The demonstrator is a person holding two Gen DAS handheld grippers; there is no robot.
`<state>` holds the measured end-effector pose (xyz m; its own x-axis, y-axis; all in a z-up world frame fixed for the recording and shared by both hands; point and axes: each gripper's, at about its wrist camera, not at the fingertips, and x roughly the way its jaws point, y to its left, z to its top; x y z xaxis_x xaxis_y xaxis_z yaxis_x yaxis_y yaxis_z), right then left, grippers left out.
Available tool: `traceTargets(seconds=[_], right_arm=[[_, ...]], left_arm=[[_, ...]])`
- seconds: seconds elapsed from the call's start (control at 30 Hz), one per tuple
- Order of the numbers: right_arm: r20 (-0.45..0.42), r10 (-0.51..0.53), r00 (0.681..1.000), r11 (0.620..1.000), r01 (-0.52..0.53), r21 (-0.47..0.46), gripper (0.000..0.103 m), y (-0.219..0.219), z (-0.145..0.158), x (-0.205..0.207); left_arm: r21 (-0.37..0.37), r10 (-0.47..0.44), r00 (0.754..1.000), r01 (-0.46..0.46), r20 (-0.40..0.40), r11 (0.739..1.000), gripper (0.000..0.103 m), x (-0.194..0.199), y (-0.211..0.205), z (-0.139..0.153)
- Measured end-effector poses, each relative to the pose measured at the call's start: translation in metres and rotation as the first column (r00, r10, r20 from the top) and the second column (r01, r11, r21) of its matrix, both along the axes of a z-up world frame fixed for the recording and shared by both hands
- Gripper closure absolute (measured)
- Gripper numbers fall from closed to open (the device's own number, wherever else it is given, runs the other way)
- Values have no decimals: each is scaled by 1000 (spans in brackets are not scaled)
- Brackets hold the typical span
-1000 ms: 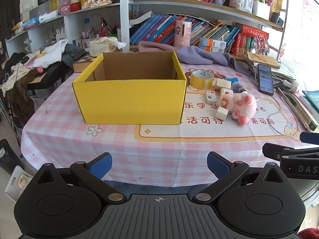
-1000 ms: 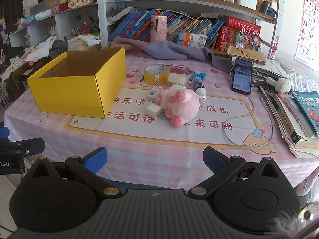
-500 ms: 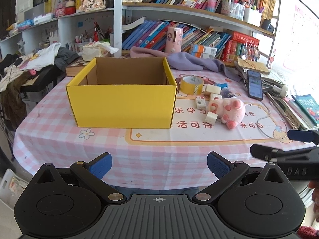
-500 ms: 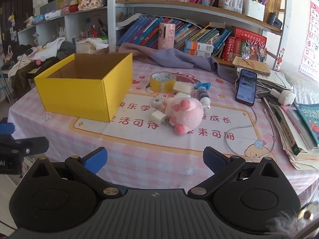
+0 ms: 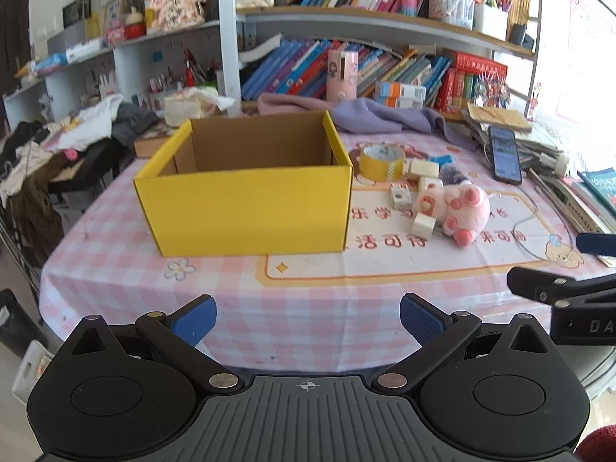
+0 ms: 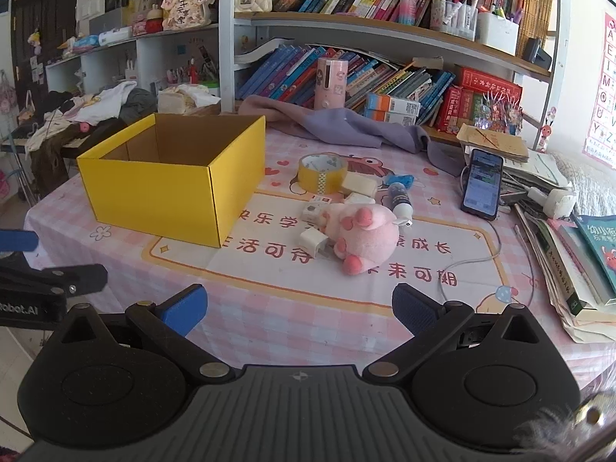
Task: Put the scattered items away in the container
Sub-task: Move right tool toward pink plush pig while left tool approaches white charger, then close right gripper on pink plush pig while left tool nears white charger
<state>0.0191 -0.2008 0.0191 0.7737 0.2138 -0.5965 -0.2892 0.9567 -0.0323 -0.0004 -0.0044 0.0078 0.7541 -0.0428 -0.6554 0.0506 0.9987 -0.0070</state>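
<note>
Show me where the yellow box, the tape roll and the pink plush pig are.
yellow box (image 6: 154,192): right wrist view, on its near front wall.
tape roll (image 6: 322,174): right wrist view, on its outer yellow band.
pink plush pig (image 6: 365,236): right wrist view, on its round body.

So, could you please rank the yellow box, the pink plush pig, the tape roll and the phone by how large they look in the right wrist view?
1. yellow box
2. pink plush pig
3. phone and tape roll: they look alike in size, so I won't rank them.
</note>
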Motion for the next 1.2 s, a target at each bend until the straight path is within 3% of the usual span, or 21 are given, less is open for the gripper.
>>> traceTargets(seconds=[0.6, 0.87, 1.2], right_arm=[[-68, -11, 998, 1000, 9, -22, 5, -33, -18, 43], [-91, -38, 995, 999, 36, -18, 6, -58, -21, 85], [-117, 25, 993, 999, -28, -25, 6, -78, -23, 142]], left_arm=[[-29, -57, 996, 55, -72, 998, 1, 36, -38, -20], [-12, -105, 990, 104, -95, 994, 1, 63, -68, -27], [-17, -144, 977, 143, -156, 990, 1, 104, -107, -34]])
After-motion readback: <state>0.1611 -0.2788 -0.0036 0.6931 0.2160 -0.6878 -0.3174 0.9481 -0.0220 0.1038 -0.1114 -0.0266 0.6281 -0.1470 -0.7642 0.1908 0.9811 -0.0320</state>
